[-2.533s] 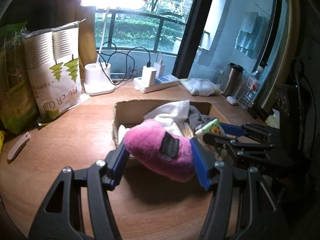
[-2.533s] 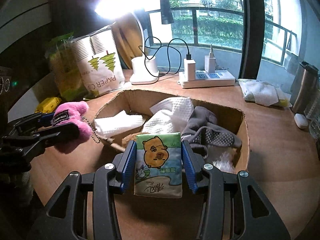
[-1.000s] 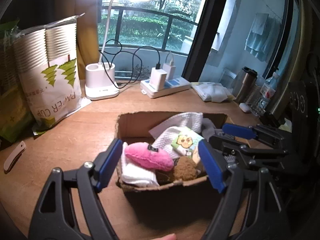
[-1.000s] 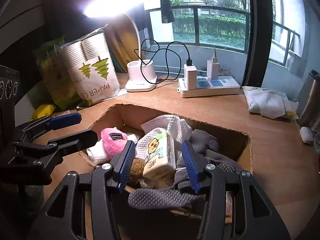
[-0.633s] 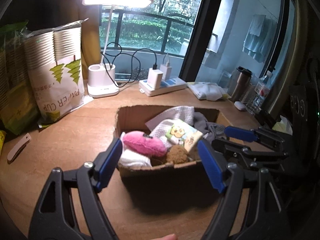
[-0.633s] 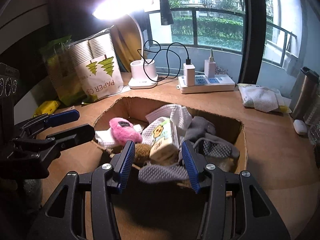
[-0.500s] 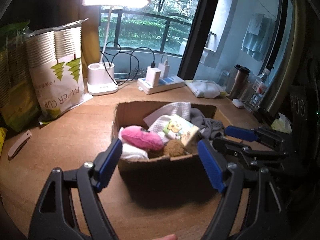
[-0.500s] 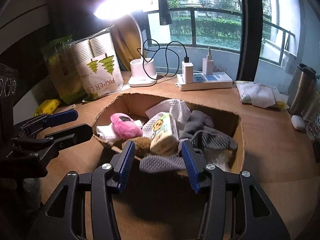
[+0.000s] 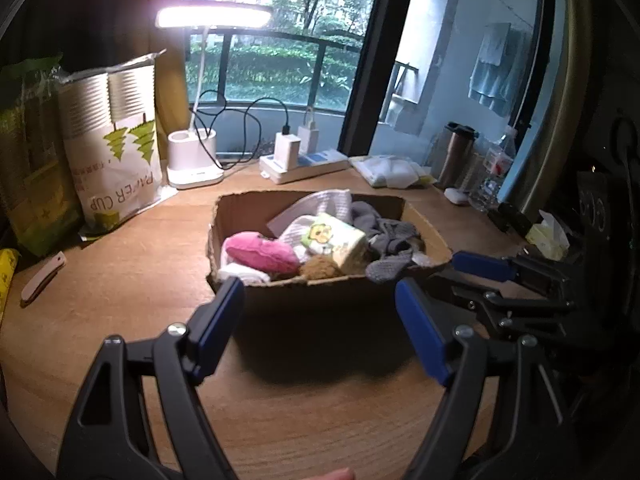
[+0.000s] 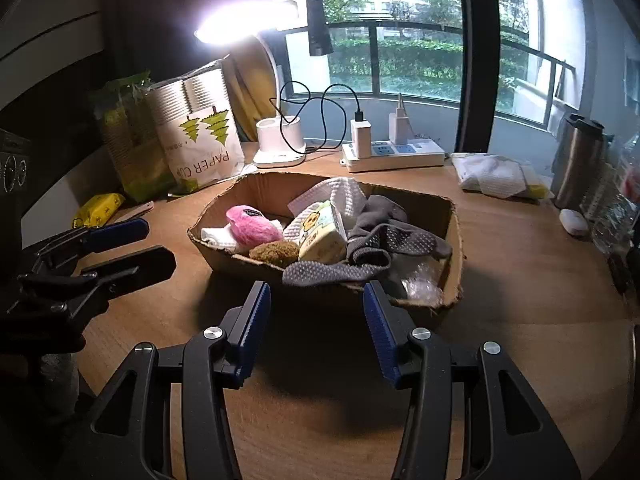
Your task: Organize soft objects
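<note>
Crinkled plastic (image 10: 420,286) shows only behind right claw (image 10: 316,316).

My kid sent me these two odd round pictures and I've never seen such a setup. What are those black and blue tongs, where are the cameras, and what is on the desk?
A person holds a two-finger gripper in each hand; each carries a wide-angle camera looking along its fingers. One picture is from the left gripper, the other from the right gripper. Both are open and hold nothing. On the wooden desk stands a cardboard box holding soft things: a pink plush, a tissue pack, grey socks, white cloths. Behind it stand a desk lamp and a power strip.
</note>
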{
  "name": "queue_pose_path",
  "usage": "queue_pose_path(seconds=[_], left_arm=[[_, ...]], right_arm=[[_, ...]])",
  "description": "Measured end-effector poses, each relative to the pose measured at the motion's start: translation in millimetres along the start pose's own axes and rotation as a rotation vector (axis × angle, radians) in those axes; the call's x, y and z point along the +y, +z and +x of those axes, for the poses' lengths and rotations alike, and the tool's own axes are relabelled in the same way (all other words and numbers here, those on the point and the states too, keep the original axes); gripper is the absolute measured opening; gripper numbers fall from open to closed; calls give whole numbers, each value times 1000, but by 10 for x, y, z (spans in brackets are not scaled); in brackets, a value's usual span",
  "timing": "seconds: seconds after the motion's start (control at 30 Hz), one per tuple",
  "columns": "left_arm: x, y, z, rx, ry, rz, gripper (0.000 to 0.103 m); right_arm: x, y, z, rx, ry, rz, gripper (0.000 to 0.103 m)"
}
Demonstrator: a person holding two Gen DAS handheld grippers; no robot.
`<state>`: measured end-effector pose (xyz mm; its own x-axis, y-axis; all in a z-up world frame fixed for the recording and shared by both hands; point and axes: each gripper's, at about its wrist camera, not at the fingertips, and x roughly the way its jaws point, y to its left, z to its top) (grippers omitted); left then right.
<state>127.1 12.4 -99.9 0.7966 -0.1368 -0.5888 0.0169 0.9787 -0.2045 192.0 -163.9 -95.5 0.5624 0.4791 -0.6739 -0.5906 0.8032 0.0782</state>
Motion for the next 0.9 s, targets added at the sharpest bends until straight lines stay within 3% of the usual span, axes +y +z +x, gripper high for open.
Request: queue_pose_path(seconds=[0.33,0.6,0.9], left_arm=[[-154,-45,-364,-71,9,54,79],[-286,-10,-791,-172,38,97,79],[-399,142,-1219,-278,57,131,81]], right_arm=[[87,-128,-385,-58,-40,2,52],[193,-140,-763,-131,-87,-17,53],[296,-45,-1262,-239,-129,-34,60]])
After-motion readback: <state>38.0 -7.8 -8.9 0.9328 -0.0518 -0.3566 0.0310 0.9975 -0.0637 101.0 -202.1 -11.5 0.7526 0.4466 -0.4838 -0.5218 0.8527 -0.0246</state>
